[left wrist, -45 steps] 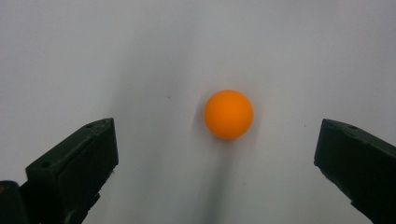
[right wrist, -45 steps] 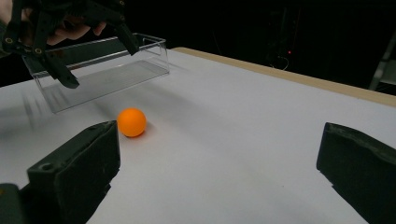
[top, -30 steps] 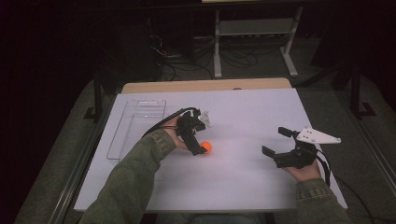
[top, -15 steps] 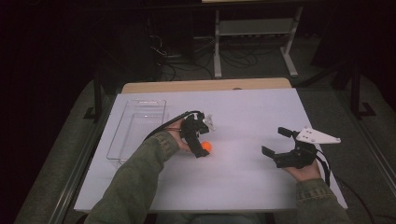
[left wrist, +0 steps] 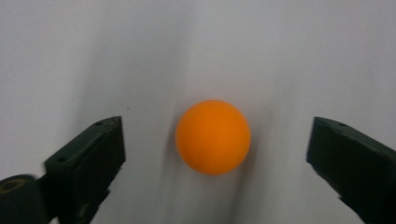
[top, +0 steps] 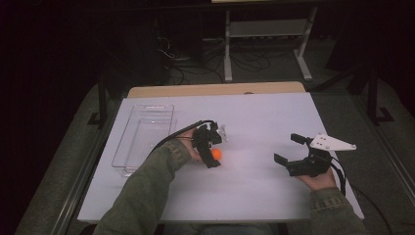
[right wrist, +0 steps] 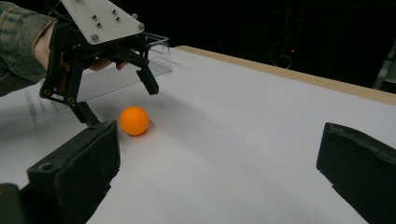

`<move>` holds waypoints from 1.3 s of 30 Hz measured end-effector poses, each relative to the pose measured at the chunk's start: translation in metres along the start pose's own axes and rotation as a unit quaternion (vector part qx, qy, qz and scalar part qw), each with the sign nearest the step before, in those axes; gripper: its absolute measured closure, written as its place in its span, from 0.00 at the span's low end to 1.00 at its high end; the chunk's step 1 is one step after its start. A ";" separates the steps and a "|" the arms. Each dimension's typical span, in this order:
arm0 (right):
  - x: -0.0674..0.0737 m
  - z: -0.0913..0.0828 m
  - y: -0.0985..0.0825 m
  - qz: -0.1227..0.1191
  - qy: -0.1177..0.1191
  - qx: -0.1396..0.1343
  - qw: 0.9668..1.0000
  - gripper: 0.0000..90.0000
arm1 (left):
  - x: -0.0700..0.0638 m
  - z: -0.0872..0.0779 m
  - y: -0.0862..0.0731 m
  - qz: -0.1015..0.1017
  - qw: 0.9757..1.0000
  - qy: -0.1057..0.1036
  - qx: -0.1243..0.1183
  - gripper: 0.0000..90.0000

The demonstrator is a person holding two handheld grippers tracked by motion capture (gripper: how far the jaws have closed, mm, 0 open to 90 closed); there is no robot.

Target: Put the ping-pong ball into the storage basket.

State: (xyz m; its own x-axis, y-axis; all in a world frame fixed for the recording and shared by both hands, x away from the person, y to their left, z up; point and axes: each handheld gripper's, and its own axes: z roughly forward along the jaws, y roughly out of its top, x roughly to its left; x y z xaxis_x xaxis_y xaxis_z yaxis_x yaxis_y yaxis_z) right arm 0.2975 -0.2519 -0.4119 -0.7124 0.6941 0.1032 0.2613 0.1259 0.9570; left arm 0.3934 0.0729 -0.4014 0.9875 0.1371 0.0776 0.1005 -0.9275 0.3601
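High view, going left to right: clear plastic rectangular tray at about 9 o'clock on the white surface, then the left tool hanging over the small orange ball near the middle. Its jaws have just been closing but aren't touching; the ball sits loose between them. Right tool is spread and empty over at 3 o'clock. My worry: one jaw lands first and the smooth ball just rolls away.

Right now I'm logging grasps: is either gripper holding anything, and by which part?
Nothing is held. The left gripper has just been closing, its jaws either side of the orange ball but clear of it. The right gripper stands open, apart.
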 end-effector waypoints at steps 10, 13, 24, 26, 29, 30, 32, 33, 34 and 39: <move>0.001 0.001 0.000 -0.001 0.002 0.002 1.000 0.00 | -0.001 0.005 -0.001 0.007 1.000 -0.003 0.008 0.17; 0.001 0.001 0.000 -0.003 0.003 0.003 1.000 0.00 | -0.001 0.006 -0.001 0.009 1.000 -0.002 0.014 0.23; 0.002 0.002 0.000 -0.007 0.004 0.008 1.000 0.00 | 0.001 0.009 -0.003 0.006 1.000 -0.002 0.018 0.40; 0.002 0.002 0.000 -0.007 0.004 0.008 1.000 0.00 | 0.001 0.009 -0.003 0.005 1.000 -0.002 0.016 0.43; 0.002 0.002 0.000 -0.008 0.004 0.009 1.000 0.00 | 0.001 0.010 -0.003 0.008 1.000 -0.003 0.019 0.46; 0.002 0.002 0.000 -0.008 0.004 0.009 1.000 0.00 | 0.001 0.011 -0.003 0.008 1.000 -0.003 0.019 0.48; 0.002 0.002 0.000 -0.008 0.004 0.009 1.000 0.00 | 0.001 0.011 -0.003 0.007 1.000 -0.003 0.021 0.50; 0.002 0.002 0.000 -0.008 0.004 0.009 1.000 0.00 | 0.001 0.012 -0.003 0.008 1.000 -0.002 0.021 0.51; 0.002 0.002 0.000 -0.008 0.004 0.009 1.000 0.00 | 0.001 0.012 -0.003 0.007 1.000 -0.001 0.020 0.53; 0.002 0.002 0.000 -0.008 0.004 0.010 1.000 0.00 | 0.001 0.011 -0.003 0.008 1.000 0.000 0.021 0.55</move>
State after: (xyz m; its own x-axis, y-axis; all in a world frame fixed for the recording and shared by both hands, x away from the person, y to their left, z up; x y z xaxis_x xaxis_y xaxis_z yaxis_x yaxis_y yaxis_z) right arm 0.2973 -0.2488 -0.4127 -0.7213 0.6868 0.0892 0.2618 0.1512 0.9532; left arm 0.3951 0.0720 -0.4132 0.9890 0.1220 0.0832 0.0896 -0.9435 0.3189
